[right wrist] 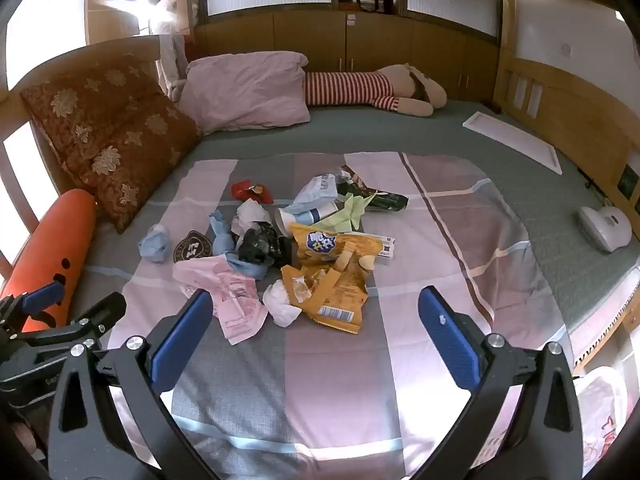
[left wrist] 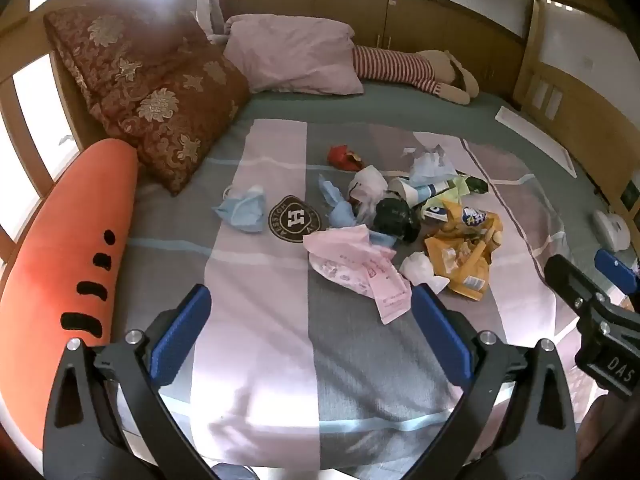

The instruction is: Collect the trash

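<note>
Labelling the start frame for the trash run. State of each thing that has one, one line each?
left hand-held gripper: open, empty, above the blanket
right hand-held gripper: open, empty
paper cup: tipped on its side
yellow snack bag: torn open, crumpled
pink wrapper: crumpled, flat on blanket
blue face mask: crumpled, apart from the pile
white tissue: balled up
cabinet doors: closed

**Bed strewn with litter**

A bed [right wrist: 520, 184] with a striped pink-and-grey cover bears a trash pile [right wrist: 304, 240] at centre. At 10 o'clock lie a brown floral cushion [right wrist: 108, 136] and pink pillow [right wrist: 248, 92]; at 12, a striped plush toy [right wrist: 360, 88]; at 8, an orange bolster [right wrist: 60, 248].
</note>
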Tool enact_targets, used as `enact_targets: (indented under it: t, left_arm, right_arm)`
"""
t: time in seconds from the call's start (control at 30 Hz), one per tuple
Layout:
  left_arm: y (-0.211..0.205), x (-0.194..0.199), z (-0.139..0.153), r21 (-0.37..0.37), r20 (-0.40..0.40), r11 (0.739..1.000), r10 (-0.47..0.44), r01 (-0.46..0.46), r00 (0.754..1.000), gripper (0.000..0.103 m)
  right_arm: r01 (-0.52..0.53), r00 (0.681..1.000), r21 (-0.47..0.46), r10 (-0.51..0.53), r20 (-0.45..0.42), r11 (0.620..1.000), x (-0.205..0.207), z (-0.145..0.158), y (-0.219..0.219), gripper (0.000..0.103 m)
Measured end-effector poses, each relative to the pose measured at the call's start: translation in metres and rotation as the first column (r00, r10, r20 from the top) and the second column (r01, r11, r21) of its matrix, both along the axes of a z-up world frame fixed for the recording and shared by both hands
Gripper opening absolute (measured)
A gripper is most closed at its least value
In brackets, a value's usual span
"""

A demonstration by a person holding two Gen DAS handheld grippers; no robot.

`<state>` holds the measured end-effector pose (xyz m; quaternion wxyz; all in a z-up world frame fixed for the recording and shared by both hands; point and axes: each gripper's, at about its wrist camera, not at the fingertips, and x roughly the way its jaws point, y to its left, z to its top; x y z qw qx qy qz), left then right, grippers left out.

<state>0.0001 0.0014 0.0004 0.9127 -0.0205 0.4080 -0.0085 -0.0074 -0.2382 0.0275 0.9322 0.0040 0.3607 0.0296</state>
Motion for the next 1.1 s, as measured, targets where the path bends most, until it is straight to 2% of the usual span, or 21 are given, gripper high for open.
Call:
enact_targets:
  t: [0.27, 0.3, 1.1]
  left_arm:
    - [-0.005, 0.009, -0.001, 0.033, -0.011, 0.999, -0.022, 0.023, 1.0, 0.1]
    - [0.003, 0.003, 0.0, 0.013, -0.002, 1.0, -0.012, 0.012, 1.0, 0.1]
    - [-0.005, 0.0, 0.0, 0.033, 0.007, 0.999, -0.008, 0.008, 1.0, 0.1]
  right_arm:
    - [0.005, 1.0, 0.002, -0.005, 0.005, 1.0, -0.001, 0.0, 0.0, 0.101]
    - [0.002, 1.0, 0.008, -0.001, -0.01, 1.0, 0.004, -0.002, -0.002, 0.101]
    - [0.013, 1.0, 0.003, -0.013, -0.017, 1.0, 0.0, 0.0, 0.0, 0.101]
